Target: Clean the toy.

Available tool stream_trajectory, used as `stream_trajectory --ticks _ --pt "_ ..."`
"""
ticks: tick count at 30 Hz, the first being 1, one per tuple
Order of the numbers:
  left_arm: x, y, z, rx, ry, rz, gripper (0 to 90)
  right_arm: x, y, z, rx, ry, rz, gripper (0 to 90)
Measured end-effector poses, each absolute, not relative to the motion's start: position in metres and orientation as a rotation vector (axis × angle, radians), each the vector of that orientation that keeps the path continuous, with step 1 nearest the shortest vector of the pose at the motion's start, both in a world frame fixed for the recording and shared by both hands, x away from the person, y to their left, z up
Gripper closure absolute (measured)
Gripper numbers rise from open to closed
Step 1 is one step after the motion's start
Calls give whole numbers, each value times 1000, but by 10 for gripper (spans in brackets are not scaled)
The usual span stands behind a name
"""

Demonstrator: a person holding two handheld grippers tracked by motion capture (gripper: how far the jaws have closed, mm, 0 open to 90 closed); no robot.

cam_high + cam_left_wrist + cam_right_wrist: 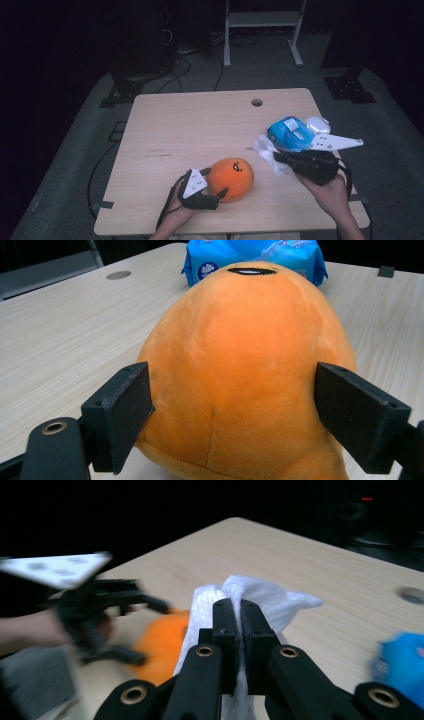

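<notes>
An orange plush toy (232, 176) with a small face lies near the table's front edge. My left gripper (215, 184) has a jaw on each side of it, and in the left gripper view both pads (120, 412) press into the toy's (240, 355) sides. My right gripper (276, 156) hangs above the table to the right of the toy, shut on a crumpled white wipe (265, 149). In the right gripper view the wipe (260, 597) is pinched between the closed jaws of my right gripper (240, 607). A blue pack of wipes (289, 134) lies just behind that gripper.
A small white rounded object (318, 123) sits beside the blue pack at the table's right edge. A round cable hole (256, 102) is near the far edge of the wooden table (190, 125). A white frame (262, 20) stands on the floor beyond.
</notes>
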State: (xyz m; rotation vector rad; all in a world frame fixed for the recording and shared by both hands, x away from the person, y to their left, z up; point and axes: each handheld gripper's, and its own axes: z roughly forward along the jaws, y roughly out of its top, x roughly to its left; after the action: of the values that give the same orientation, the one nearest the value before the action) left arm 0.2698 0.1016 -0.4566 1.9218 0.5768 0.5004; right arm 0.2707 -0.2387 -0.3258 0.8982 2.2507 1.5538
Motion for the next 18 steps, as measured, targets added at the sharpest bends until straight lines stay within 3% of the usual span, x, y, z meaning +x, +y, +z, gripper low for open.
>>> stream_trajectory --ticks 7,18 --pt "269 101 -457 1926 573 507 167 252 -200 -315 739 2452 1472 861" --pt "268 95 -457 1929 530 524 173 284 -170 -376 865 2561 1322 804"
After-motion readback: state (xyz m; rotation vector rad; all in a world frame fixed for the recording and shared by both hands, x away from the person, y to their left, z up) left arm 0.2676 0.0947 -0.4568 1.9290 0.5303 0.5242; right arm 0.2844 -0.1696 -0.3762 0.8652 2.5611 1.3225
